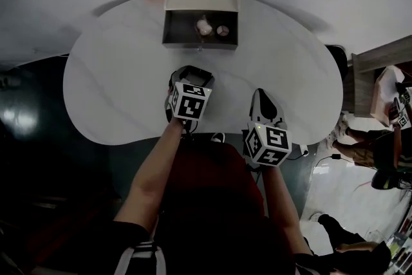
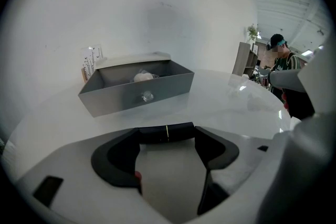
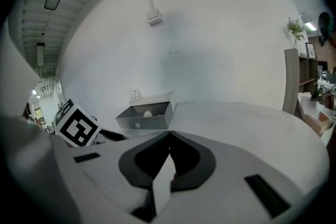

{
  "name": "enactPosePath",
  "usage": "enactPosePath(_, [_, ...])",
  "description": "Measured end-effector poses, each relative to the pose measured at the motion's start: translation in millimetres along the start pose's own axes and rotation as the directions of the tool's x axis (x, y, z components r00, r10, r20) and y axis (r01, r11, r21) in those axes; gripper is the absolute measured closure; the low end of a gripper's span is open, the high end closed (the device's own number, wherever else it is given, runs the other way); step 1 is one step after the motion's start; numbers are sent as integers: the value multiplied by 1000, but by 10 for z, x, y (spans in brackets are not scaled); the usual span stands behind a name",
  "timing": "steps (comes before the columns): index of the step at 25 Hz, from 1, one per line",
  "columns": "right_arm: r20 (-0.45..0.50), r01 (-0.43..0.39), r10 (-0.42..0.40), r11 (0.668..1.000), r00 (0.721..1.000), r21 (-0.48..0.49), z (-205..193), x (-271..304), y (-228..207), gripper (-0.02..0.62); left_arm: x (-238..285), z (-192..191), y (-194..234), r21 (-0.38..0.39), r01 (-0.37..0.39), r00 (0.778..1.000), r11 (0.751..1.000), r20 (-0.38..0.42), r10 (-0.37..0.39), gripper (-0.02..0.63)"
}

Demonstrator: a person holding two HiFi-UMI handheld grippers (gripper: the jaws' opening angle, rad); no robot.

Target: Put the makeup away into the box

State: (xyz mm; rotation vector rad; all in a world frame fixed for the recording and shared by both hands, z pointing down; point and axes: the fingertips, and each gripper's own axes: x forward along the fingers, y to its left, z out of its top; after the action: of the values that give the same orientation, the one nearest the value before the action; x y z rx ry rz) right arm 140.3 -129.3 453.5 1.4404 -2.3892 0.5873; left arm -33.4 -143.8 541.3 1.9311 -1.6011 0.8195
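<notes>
Left gripper view: jaws wide on black tube (image 2: 167, 132); right gripper (image 3: 169, 134) closed.

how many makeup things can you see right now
3. Two lie inside the box: a pale round piece near the middle and a smaller piece to its right. A black tube sits between the left gripper jaws. The box walls may hide more.

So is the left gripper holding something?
Yes, a black tube with a yellow line is clamped crosswise between the jaw tips of the left gripper.
</notes>
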Motion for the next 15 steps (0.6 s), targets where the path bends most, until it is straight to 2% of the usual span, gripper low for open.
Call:
enactPosePath(10, [20,-36,36,999,999,2,8,-88,9,581,-299,244,84,-67,-17,998,998,63,21,264])
enactPosePath(15, [36,-62,63,998,997,-5,82,-104,20,581,-476,518,197,-59,-50,993,997,105,56,264])
